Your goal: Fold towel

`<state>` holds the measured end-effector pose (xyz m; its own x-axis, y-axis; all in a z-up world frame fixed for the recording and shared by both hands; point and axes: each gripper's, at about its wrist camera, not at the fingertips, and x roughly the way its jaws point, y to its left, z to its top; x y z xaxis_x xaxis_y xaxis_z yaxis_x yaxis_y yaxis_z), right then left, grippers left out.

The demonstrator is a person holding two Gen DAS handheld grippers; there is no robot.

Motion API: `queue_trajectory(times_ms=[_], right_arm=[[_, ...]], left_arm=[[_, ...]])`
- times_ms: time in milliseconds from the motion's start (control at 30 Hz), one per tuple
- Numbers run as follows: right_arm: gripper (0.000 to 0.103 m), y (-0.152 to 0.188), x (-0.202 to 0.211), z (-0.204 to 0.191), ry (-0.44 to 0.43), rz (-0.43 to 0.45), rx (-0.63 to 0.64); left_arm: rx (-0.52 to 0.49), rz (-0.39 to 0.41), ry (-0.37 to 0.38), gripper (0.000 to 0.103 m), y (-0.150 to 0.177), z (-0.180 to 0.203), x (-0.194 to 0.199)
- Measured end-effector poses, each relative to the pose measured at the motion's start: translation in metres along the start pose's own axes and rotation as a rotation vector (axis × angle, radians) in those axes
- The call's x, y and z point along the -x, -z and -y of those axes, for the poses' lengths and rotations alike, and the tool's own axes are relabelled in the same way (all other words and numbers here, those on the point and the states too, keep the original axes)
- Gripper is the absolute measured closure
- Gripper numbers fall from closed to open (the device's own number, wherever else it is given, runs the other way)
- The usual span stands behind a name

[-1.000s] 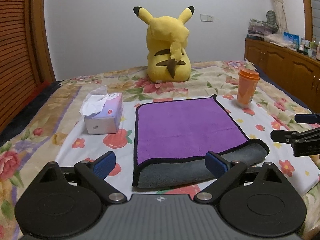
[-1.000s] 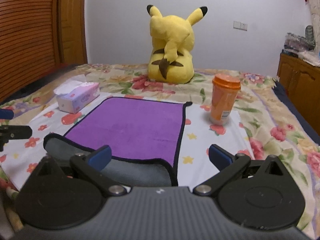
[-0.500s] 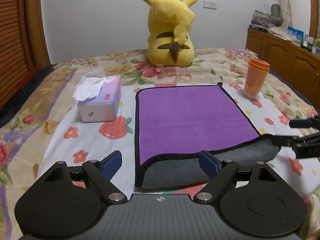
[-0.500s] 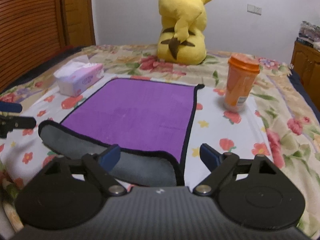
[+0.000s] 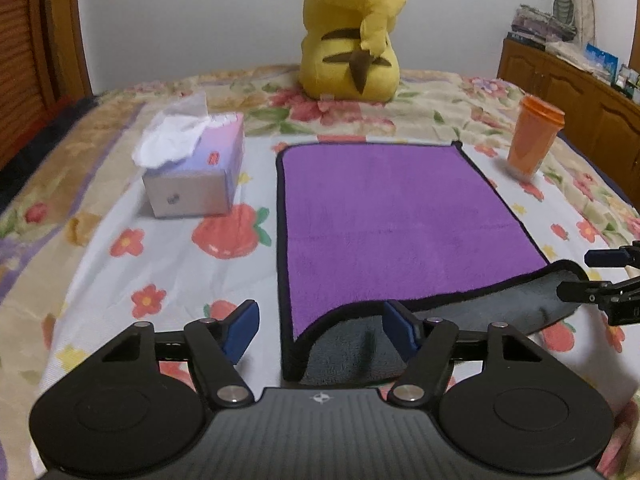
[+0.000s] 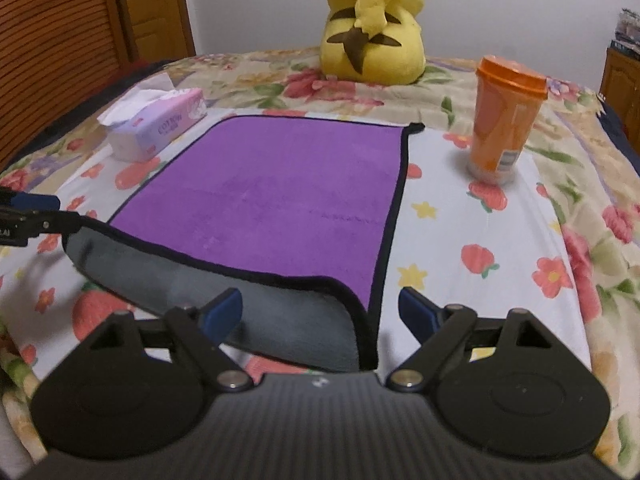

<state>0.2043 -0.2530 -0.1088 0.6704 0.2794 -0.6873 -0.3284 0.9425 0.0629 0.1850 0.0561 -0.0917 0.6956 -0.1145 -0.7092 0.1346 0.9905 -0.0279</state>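
Observation:
A purple towel point(image 5: 392, 216) with a black border lies flat on the flowered bedsheet; its near edge is turned over and shows the grey underside point(image 5: 360, 352). It also shows in the right wrist view point(image 6: 280, 192), with the grey flap point(image 6: 224, 292) in front. My left gripper point(image 5: 320, 328) is open, its fingers straddling the towel's near left corner. My right gripper point(image 6: 320, 312) is open around the near right corner. The right gripper's fingers point(image 5: 600, 276) show at the right edge of the left wrist view, by the flap's right end.
A tissue box point(image 5: 192, 176) stands left of the towel. An orange cup point(image 5: 532, 140) stands at its far right. A yellow plush toy point(image 5: 352, 40) sits behind. Wooden cabinets point(image 5: 580, 92) line the right wall.
Both grippers have moved forward and lower toward the towel's near corners. Both stay open. The towel lies the same.

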Motion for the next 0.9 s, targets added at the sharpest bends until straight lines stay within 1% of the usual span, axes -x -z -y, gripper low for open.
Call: queue_trajectory(times_ms=[100,167,333,567,700,733,800,833,900], right_arm=[[0.02,0.0,-0.004,0.004,-0.006,-0.014,-0.015],[0.021,0.0,-0.006,0.005,-0.011,-0.023,-0.024],[0.025,0.001,-0.012,0.006,-0.027,-0.049,-0.03],[0.036,0.001,-0.014,0.008,-0.041,-0.068,-0.054],[0.048,0.001,-0.014,0.009,-0.051,-0.075,-0.059],[0.05,0.001,-0.014,0.009,-0.051,-0.076,-0.059],[0.061,0.001,-0.014,0.008,-0.043,-0.078,-0.053],[0.064,0.001,-0.015,0.009,-0.041,-0.08,-0.051],[0.075,0.001,-0.015,0.009,-0.04,-0.083,-0.05]], left_arm=[[-0.008,-0.026,0.016,0.033,0.003,-0.001,-0.006],[-0.008,-0.041,0.025,0.038,0.004,-0.001,-0.01],[-0.002,-0.062,0.043,0.046,0.004,-0.001,-0.015],[0.024,-0.09,0.068,0.046,0.008,-0.003,-0.019],[0.021,-0.107,0.065,0.05,0.01,-0.002,-0.021],[0.02,-0.112,0.065,0.053,0.011,-0.001,-0.021],[0.023,-0.118,0.066,0.056,0.012,-0.002,-0.022],[0.028,-0.118,0.069,0.058,0.012,-0.002,-0.022],[0.037,-0.118,0.075,0.063,0.012,-0.002,-0.021]])
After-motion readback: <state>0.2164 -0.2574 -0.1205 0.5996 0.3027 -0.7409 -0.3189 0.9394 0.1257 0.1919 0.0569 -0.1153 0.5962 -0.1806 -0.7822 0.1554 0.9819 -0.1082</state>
